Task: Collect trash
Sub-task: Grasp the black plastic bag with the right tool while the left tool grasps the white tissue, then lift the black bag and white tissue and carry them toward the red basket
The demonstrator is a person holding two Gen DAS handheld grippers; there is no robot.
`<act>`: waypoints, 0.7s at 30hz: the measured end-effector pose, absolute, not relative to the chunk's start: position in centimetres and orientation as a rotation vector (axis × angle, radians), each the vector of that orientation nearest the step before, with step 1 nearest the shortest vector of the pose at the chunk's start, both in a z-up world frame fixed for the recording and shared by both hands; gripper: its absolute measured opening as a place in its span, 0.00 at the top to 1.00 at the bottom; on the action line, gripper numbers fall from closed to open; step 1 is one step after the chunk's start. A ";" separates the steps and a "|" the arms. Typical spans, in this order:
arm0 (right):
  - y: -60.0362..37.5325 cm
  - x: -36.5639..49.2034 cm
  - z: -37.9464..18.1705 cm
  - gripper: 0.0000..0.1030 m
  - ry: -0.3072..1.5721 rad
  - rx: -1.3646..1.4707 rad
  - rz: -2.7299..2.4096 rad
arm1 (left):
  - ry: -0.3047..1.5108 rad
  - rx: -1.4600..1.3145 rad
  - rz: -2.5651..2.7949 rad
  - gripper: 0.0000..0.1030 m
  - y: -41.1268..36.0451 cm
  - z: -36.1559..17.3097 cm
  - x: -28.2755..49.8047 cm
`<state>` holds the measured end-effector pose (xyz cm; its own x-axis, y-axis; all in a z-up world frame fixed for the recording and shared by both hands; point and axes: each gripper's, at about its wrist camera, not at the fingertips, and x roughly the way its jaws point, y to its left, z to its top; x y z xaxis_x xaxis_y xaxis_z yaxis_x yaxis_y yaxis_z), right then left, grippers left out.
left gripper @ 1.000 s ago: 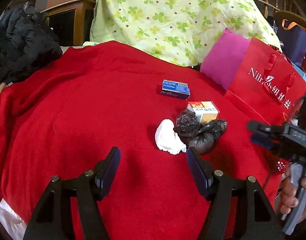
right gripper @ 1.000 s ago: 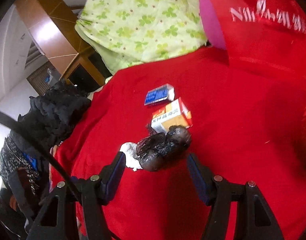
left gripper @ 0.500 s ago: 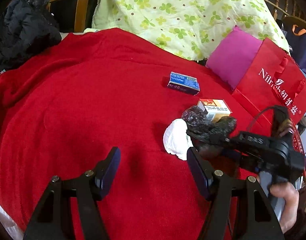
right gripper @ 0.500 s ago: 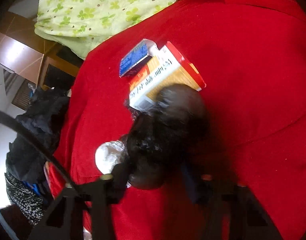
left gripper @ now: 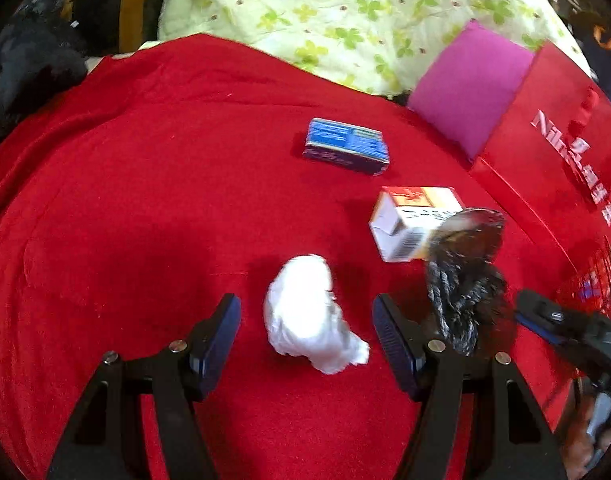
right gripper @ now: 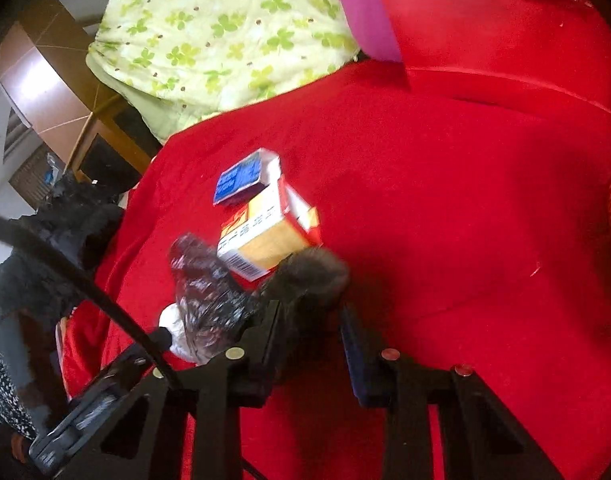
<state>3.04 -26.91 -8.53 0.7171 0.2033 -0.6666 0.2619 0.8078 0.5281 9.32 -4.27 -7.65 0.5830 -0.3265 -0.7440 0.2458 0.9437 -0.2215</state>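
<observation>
- the black plastic bag (right gripper: 209,300) is pinched in the narrowed right gripper (right gripper: 311,320), lifted beside the orange box (right gripper: 265,236).
- it should be carried steadily to the red mesh bin (left gripper: 593,280).
- the white tissue (left gripper: 309,328) is framed by the wide-open left gripper (left gripper: 305,334).

Motion blurs the black plastic bag (right gripper: 209,300), hiding whether the right tongs (right gripper: 309,344) grip it.
</observation>
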 end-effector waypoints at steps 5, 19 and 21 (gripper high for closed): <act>-28.3 2.3 -8.3 0.45 0.732 0.796 0.058 | 0.860 -0.091 -0.327 0.35 -3.6 -7.9 9.4; -23.1 8.6 -12.0 0.61 0.915 0.808 0.027 | 0.884 -0.164 -0.390 0.78 -2.6 -9.4 9.5; -22.2 8.0 -10.9 0.62 0.881 0.741 0.025 | 0.863 -0.152 -0.375 0.78 -2.1 -8.6 8.7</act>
<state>8.03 -22.20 -10.86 0.6529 0.3117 -0.6904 0.2719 0.7542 0.5977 8.68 -2.08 -8.57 0.5899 -0.3819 -0.7115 0.2602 0.9240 -0.2802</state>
